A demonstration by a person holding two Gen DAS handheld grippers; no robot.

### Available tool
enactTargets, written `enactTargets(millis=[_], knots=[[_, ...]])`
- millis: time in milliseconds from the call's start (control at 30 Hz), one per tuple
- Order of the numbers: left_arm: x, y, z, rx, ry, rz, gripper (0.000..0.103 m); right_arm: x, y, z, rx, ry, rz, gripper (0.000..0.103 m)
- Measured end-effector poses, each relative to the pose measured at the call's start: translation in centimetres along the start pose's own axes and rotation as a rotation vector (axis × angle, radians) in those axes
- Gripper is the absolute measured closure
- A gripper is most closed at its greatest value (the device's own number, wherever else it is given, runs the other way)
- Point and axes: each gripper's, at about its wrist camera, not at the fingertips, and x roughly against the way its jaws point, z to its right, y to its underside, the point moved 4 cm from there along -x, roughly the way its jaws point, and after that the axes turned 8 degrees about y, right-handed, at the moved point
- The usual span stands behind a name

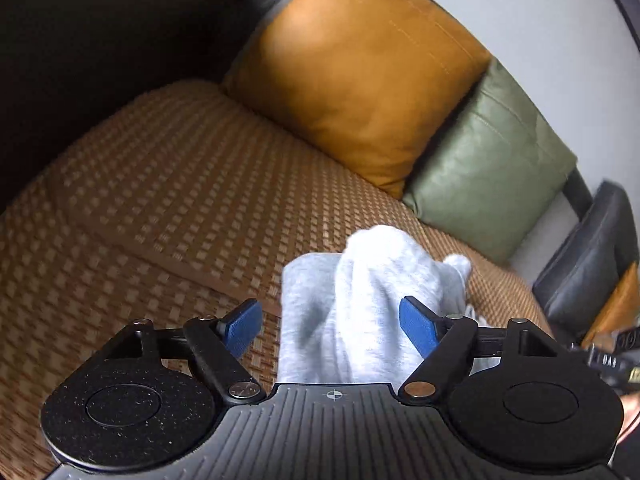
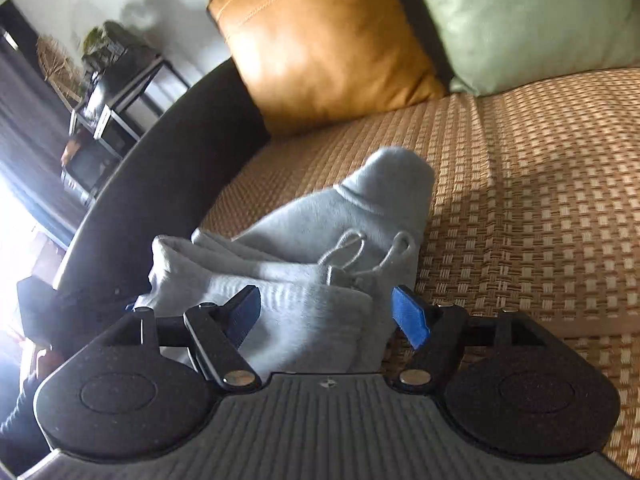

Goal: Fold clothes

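Nearest the lens in the left wrist view, the left gripper [image 1: 332, 326] shows its two blue-padded fingers [image 1: 418, 330] spread wide, with nothing pinched between them. The right gripper [image 2: 330, 316] in its own view is likewise spread, its blue pads [image 2: 410, 316] clear of cloth on their inner faces as far as the blur allows. Both hover over the woven brown-and-tan checked sofa cover [image 1: 160, 208], which offers broad bare room to the left of the left gripper and to the right of the right gripper [image 2: 540, 200]; a seam between seat sections runs across it. The light grey bunched sweatshirt-fabric garment [image 1: 360, 300] lies crumpled on that cover, rising in a soft hump, with a looped grey drawstring [image 2: 352, 252] on top and a ribbed hem towards the far end (the folds are loose and uneven). Seen along each gripper it sits between and beyond the fingers, below them. In the right view the garment's left side lies near the dark rounded sofa armrest [image 2: 160, 168]. Farther back, a mustard-orange square leather cushion [image 1: 360, 68] and a sage-green cushion [image 1: 492, 168] lean against the sofa back, bounding the seat's far edge.
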Motion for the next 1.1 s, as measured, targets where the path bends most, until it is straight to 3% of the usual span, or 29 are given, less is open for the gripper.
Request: enactTargets(millis=[100,167,200,233,300,367,467,600,667,800,833,867,933,1000,1100], knots=[[0.1,-0.4,2.8,-0.136,-0.003,0.011,0.018,-0.2,0.6,-0.4,0.012,0.044,-0.027,0.027],[-0.7,-0.4,4.4,-0.253,-0.053,-0.004,0.018,-1.0,1.1,-0.8,0.015,0.062,-0.054,0.031],[-1.4,-0.2,4.8,-0.31,-0.101,-0.03,0.018,-1.5,1.2,-1.0,0.01,0.064,-0.07,0.037],[-2.3,0.1,4.8,-0.359,-0.159,-0.062,0.019,-2.1,1.0,-1.4,-0.001,0.055,-0.086,0.061],[-4.0,0.5,4.8,-0.445,-0.262,-0.118,0.025,-2.0,0.5,-2.0,-0.006,0.051,-0.056,0.066],[-4.9,0.4,3.7,-0.408,-0.273,-0.104,0.027,-1.6,-0.1,-2.4,-0.001,0.034,0.001,0.073],[-5.2,1.2,1.7,-0.305,-0.227,-0.072,0.024,-3.0,0.0,-1.0,-0.051,0.059,-0.011,0.074],[-5.6,2.1,0.3,-0.227,-0.191,-0.029,0.023,-5.5,1.5,1.0,-0.089,0.054,-0.006,0.067],[-5.8,2.2,-0.3,-0.197,-0.189,-0.022,0.018,-5.8,1.9,1.5,-0.107,0.04,0.013,0.067],[-5.1,1.8,-0.1,-0.198,-0.196,-0.014,0.015,-5.3,1.9,1.1,-0.139,0.046,0.02,0.061],[-4.7,1.6,0.1,-0.206,-0.194,-0.011,0.013,-5.0,1.8,0.9,-0.152,0.05,0.014,0.058],[-4.3,1.3,0.3,-0.213,-0.192,-0.009,0.011,-4.2,1.6,0.6,-0.155,0.063,0.018,0.046],[-2.9,1.1,0.9,-0.232,-0.189,-0.005,0.011,-2.4,1.4,-0.2,-0.144,0.101,0.044,0.035],[-1.5,1.2,1.8,-0.263,-0.181,-0.002,0.008,-0.2,1.4,-0.9,-0.114,0.109,0.093,0.035],[-0.6,1.7,2.3,-0.282,-0.184,-0.013,0.004,1.9,1.8,-1.1,-0.148,0.088,0.128,0.022]])
